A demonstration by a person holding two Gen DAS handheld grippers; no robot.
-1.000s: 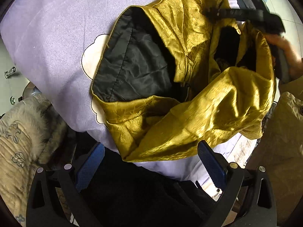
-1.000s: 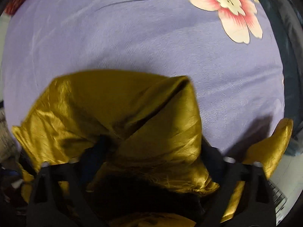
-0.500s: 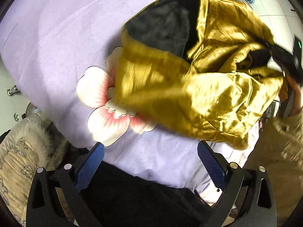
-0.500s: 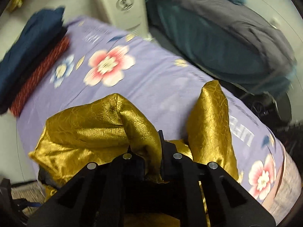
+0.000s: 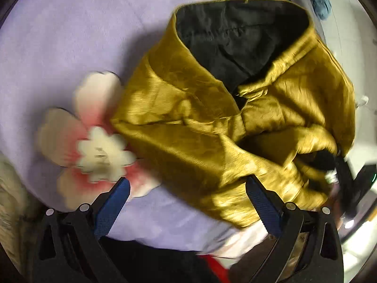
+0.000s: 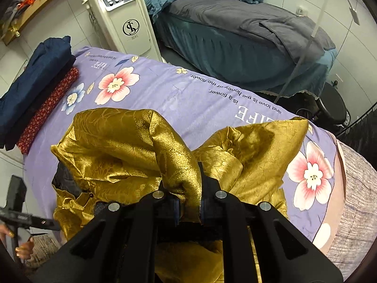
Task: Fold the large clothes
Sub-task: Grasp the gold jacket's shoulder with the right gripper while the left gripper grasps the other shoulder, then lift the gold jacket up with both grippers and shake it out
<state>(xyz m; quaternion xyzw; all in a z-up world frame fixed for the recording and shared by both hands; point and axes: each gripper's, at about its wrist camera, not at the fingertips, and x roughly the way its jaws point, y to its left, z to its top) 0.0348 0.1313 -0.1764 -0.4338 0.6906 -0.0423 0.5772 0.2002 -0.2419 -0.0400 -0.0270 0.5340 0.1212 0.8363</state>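
Note:
A shiny gold garment (image 5: 200, 136) with a black lining (image 5: 240, 37) lies crumpled on the lilac flowered sheet (image 5: 70, 35). My left gripper (image 5: 186, 202) hovers open over the sheet's near edge, blue pads wide apart, its right pad over the gold cloth's hem without pressing it. In the right wrist view my right gripper (image 6: 188, 186) is shut on a bunched fold of the gold garment (image 6: 122, 146), lifting it above the sheet (image 6: 188, 94). The right gripper also shows at the right edge of the left wrist view, blurred.
Folded navy cloth (image 6: 30, 82) and red patterned cloth (image 6: 47, 110) lie at the sheet's far left end. A white machine (image 6: 122, 18) and a grey-covered bed (image 6: 247, 35) stand beyond. A hand (image 6: 21, 247) with the other gripper shows at lower left.
My right gripper closed on the gold fabric and rose, pulling it up and toward the right; the view opened from sheet to room. My left gripper slid across, exposing the printed flower.

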